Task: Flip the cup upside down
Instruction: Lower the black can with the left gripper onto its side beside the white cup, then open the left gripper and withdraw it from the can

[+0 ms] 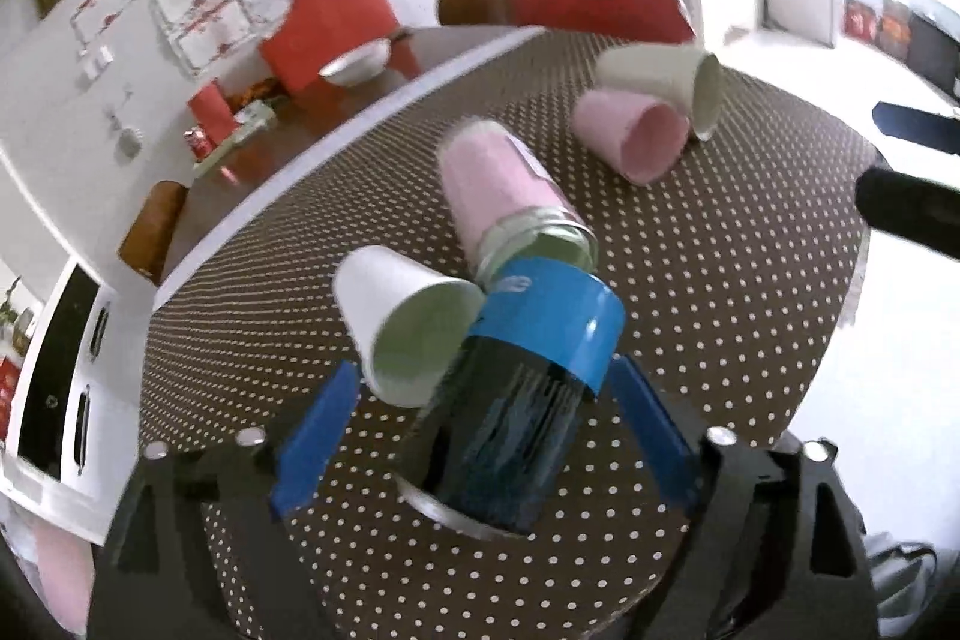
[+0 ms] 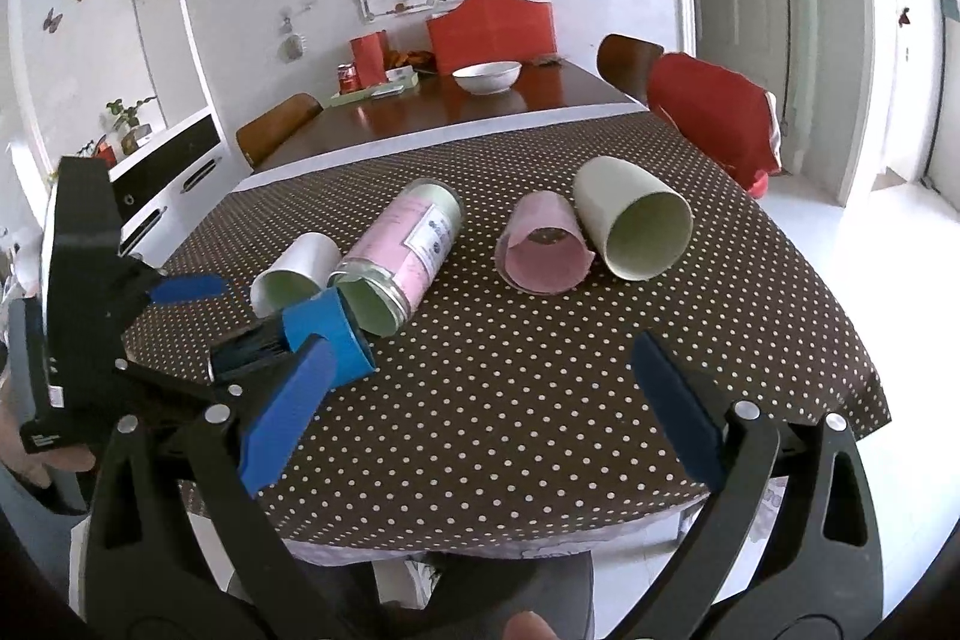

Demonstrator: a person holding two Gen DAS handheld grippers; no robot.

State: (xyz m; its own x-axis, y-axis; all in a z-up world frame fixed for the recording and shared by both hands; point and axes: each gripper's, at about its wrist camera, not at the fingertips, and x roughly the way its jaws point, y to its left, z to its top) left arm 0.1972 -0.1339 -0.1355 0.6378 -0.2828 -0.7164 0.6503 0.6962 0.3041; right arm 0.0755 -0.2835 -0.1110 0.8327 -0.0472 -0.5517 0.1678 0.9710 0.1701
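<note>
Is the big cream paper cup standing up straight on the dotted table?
No, the big cream paper cup lies on its side on the brown polka-dot tablecloth, its open mouth facing the right wrist camera.

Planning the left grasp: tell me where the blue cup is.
The blue cup lies on its side between the open left fingers, near the table's left front, touching the white cup and jar.

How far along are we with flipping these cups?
Nothing looks flipped yet: all five cups lie on their sides. In hand: the open left gripper straddles the blue-banded dark cup without closing on it. Left: white cup, glass cup, pink cup, cream cup. The right gripper hangs open.
</note>
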